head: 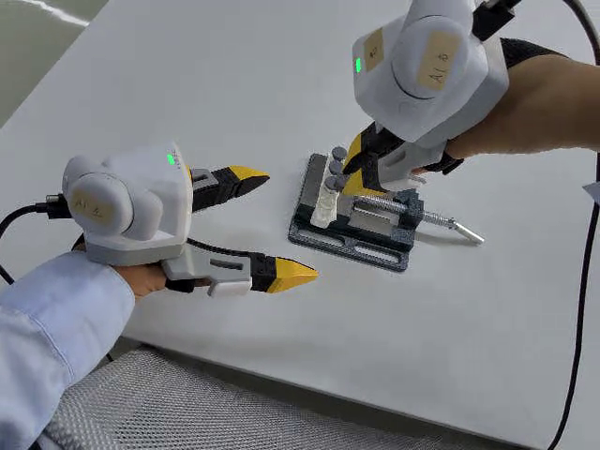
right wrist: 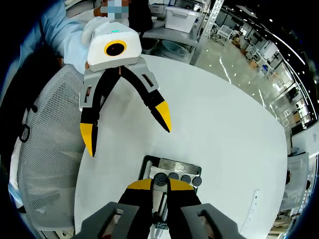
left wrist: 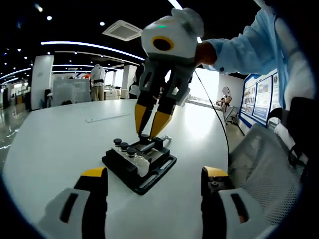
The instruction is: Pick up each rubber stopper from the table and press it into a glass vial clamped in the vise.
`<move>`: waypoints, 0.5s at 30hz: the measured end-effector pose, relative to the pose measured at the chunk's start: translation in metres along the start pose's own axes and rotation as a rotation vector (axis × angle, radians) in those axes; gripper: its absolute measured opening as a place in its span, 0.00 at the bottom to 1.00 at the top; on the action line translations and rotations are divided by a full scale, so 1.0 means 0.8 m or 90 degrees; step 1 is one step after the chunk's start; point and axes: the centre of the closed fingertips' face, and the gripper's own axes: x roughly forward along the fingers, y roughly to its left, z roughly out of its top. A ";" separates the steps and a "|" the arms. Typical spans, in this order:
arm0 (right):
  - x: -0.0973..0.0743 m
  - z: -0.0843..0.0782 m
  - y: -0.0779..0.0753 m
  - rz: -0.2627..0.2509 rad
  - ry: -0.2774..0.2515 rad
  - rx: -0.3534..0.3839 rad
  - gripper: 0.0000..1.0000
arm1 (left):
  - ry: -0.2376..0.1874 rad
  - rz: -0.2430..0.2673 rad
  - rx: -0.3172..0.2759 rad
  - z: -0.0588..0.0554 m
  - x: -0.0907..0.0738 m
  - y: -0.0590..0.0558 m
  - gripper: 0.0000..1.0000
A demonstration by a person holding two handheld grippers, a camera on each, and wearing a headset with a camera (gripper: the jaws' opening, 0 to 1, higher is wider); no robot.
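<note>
A small dark vise [head: 352, 246] stands on the white table and clamps a row of glass vials [head: 325, 202] topped with several grey rubber stoppers [head: 335, 167]. My right gripper [head: 352, 171] reaches down over the row's near end. In the right gripper view [right wrist: 160, 186] its yellow tips sit tight on either side of the end stopper [right wrist: 160, 179]. The left gripper view shows the right gripper [left wrist: 149, 130] pinching that stopper [left wrist: 144, 137] above the vise [left wrist: 149, 174]. My left gripper [head: 274, 225] hovers open to the left of the vise, holding nothing, its own jaws [left wrist: 154, 179] spread wide.
The vise's screw handle [head: 450, 223] sticks out to the right. A grey mesh chair [head: 187, 403] sits below the table's near edge. A black cable [head: 586, 281] hangs on the right. A person [left wrist: 98, 79] stands far off in the hall.
</note>
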 end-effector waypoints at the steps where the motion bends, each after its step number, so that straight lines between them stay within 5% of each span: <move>1: 0.001 0.000 0.001 0.000 0.003 0.002 0.06 | 0.000 -0.001 -0.002 0.000 0.000 0.000 0.74; 15: 0.026 -0.009 0.005 0.019 0.029 0.005 0.06 | 0.011 0.006 -0.018 -0.005 -0.001 0.002 0.80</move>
